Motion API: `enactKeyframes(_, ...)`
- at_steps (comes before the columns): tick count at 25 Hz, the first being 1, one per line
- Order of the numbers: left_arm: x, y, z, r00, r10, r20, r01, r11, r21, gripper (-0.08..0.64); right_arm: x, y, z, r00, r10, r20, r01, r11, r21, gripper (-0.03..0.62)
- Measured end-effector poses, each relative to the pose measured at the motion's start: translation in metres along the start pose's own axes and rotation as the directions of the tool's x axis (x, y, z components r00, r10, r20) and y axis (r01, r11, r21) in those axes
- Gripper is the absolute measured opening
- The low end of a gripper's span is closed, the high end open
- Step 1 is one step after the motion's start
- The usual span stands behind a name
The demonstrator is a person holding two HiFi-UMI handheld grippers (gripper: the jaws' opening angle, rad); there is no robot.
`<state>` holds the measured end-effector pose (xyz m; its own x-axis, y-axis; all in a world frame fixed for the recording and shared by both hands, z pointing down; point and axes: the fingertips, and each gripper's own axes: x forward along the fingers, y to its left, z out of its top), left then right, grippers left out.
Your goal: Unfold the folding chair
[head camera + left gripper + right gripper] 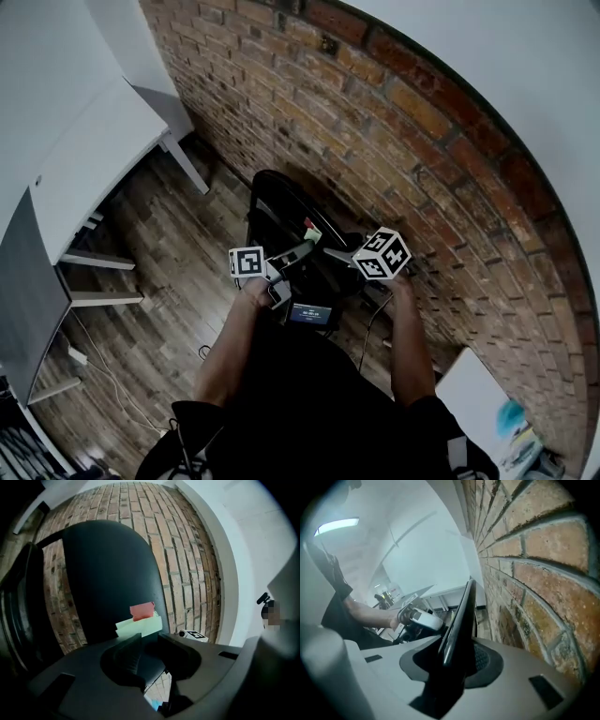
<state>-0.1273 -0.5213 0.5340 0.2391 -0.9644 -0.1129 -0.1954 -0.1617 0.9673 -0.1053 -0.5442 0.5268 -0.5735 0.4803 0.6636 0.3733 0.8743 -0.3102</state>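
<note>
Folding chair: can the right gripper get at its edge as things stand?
Likely yes: the thin black edge of the folding chair sits between the jaws of the right gripper, nothing blocking it. The brick wall is close beside but seems clear.

wall [403, 122]: red brick | floor [169, 272]: dark wood planks | furniture: white table [84, 159] (left side)

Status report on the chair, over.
Left gripper shut on chair panel. Right gripper jaws around chair edge, grip unclear. Chair stands close against brick wall.
</note>
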Motion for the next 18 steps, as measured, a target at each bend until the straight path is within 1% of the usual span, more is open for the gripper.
enactKeyframes(2,-0.013,0.013,-0.003,0.998,0.056,0.027,-0.055,0.998,-0.006,0.107,-0.001,-0.002,0.0,1.0,0.001,0.029,-0.002,0.999,0.038,0.136)
enactKeyframes(4,-0.024,0.026,-0.008,0.993,0.101,0.059,-0.098,0.994,-0.056,0.107,-0.003,-0.006,0.001,0.996,0.001,0.091,-0.012,0.992,0.124,0.125)
enactKeyframes(6,-0.032,0.038,-0.015,0.988,0.129,0.083,-0.122,0.988,-0.094,0.107,-0.004,-0.007,0.003,0.989,-0.002,0.15,-0.028,0.98,0.196,0.121)
enactKeyframes(8,-0.039,0.051,-0.021,0.982,0.167,0.092,-0.159,0.983,-0.095,0.109,-0.004,-0.004,0.005,0.986,-0.01,0.167,-0.026,0.978,0.209,0.12)
enactKeyframes(10,-0.046,0.067,-0.029,0.97,0.227,0.088,-0.219,0.972,-0.089,0.122,-0.002,0.002,0.007,0.987,-0.013,0.163,-0.02,0.979,0.203,0.118)
enactKeyframes(12,-0.053,0.083,-0.039,0.953,0.292,0.077,-0.284,0.954,-0.099,0.153,0.0,0.008,0.008,0.987,-0.015,0.162,-0.018,0.979,0.202,0.118)
enactKeyframes(13,-0.057,0.092,-0.043,0.941,0.331,0.072,-0.322,0.941,-0.108,0.169,0.001,0.011,0.008,0.987,-0.017,0.162,-0.017,0.979,0.202,0.118)
enactKeyframes(16,-0.071,0.119,-0.053,0.892,0.446,0.07,-0.434,0.89,-0.141,0.208,0.003,0.019,0.01,0.986,-0.024,0.166,-0.01,0.98,0.199,0.119)
enactKeyframes(18,-0.076,0.134,-0.058,0.869,0.489,0.078,-0.473,0.866,-0.161,0.233,0.005,0.024,0.01,0.986,-0.03,0.165,-0.003,0.981,0.194,0.12)
